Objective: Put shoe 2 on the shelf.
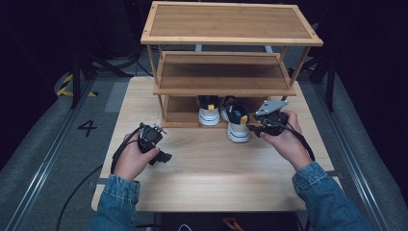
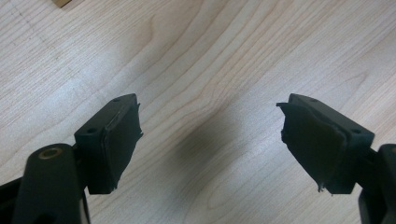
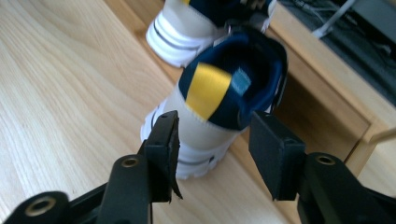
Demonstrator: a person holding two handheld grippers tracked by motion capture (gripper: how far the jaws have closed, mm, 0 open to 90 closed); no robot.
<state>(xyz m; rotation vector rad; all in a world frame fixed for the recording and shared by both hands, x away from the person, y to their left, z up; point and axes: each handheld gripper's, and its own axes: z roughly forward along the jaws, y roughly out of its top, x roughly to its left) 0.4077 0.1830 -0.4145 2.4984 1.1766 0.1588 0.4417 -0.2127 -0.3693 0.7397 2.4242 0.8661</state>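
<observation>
Pale wood grain covers the table (image 1: 202,168), which stands on a grey floor with a black "4" (image 1: 87,127) marked at about nine o'clock from the table's middle; no brand or label on the shoes can be read. A three-tier bamboo shoe rack (image 1: 226,72) occupies the table's twelve o'clock end. The nearer sneaker (image 1: 237,124) is white-soled with a cream heel, a navy padded collar and a yellow heel tab (image 3: 208,88) (a small light-blue patch sits just inside the collar). It stands upright at the rack's front edge, heel toward the person, with its mate (image 1: 209,111) just beside it at about ten o'clock, tucked under the lowest shelf. The right gripper (image 3: 212,140) has its jaws spread on either side of the sneaker's heel; whether the pads press it I cannot tell. The left gripper (image 2: 210,135), at seven o'clock on the table, holds its jaws wide apart over bare wood.
</observation>
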